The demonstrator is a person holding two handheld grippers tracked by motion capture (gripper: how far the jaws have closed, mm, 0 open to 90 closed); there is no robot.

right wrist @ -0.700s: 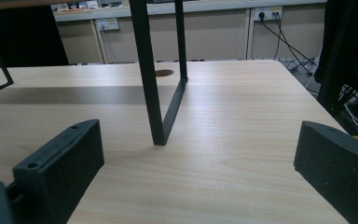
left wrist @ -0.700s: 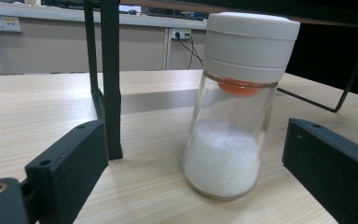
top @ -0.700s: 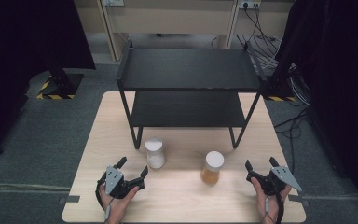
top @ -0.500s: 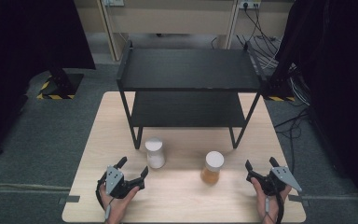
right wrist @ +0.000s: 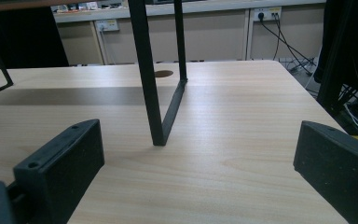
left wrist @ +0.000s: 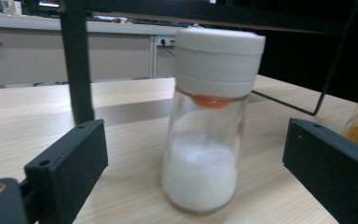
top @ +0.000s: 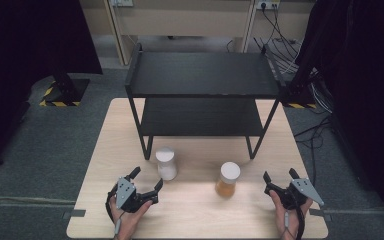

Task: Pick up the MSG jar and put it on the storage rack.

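Surface: pale wooden table (top: pixel 200 210), my side nearest.
Left gripper (top: pixel 146 183): jaws apart, nothing between the pads; I judge this the approach step.
White jar (top: pixel 166 163): upright just ahead of those jaws.
Right gripper (top: pixel 281 177): jaws apart, idle.
Amber jar (top: pixel 227 178): mid-table, untouched.
Rack (top: pixel 200 75): far side.
Next: I advance left, straddle the white jar, then clamp.

White-powder jar (top: pixel 166 163): clear glass, white screw cap, about half full of white granules. It stands upright on the counter (top: pixel 190 210), just in front of the shelf rack's left leg. Amber jar (top: pixel 228 179): clear glass, white cap, amber contents, upright, near its right.
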